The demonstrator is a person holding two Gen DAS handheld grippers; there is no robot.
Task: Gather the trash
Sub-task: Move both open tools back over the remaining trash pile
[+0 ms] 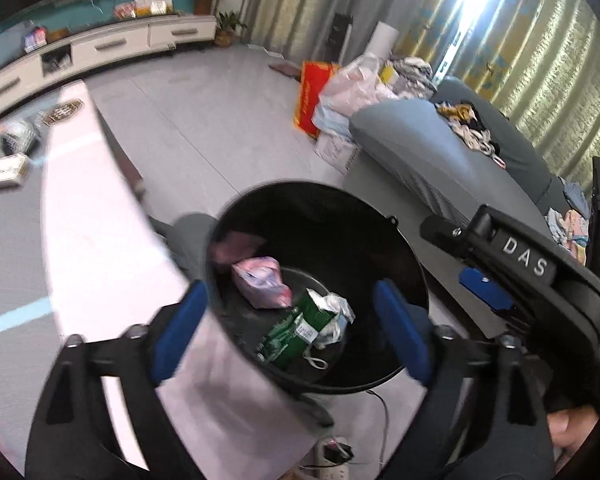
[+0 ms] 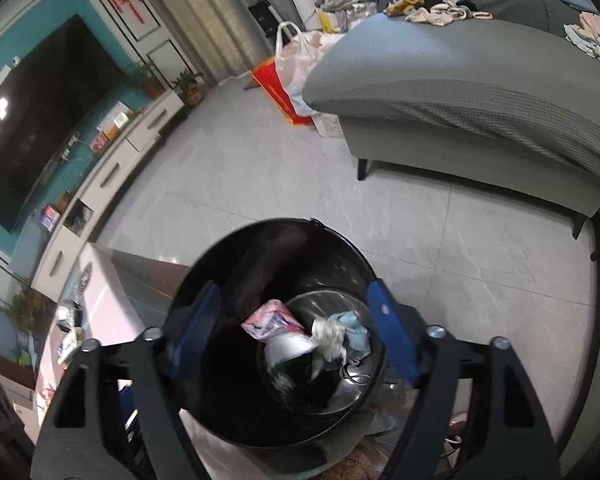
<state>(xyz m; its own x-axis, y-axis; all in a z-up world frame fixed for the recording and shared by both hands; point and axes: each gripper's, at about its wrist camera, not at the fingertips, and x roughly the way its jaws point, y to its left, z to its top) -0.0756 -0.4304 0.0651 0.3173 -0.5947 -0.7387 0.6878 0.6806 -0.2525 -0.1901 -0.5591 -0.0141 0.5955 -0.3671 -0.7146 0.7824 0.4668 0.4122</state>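
Note:
A black round trash bin (image 1: 404,264) stands on the floor beside a low pink table (image 1: 96,240). Inside lie a pink wrapper (image 1: 262,282), a green carton (image 1: 298,330) and crumpled white paper (image 1: 336,316). My left gripper (image 1: 292,336) hovers over the bin, open and empty. The right gripper's black body marked DAS (image 1: 524,262) shows at right in the left wrist view. In the right wrist view my right gripper (image 2: 296,338) is open and empty above the bin (image 2: 228,264), with the pink wrapper (image 2: 270,320) and crumpled paper (image 2: 334,334) below.
A grey sofa (image 2: 460,80) with clothes on it stands at right. Plastic bags and a red box (image 1: 312,96) lie on the floor beyond. A white TV cabinet (image 1: 100,46) runs along the far wall. Packets (image 1: 4,170) lie on the pink table.

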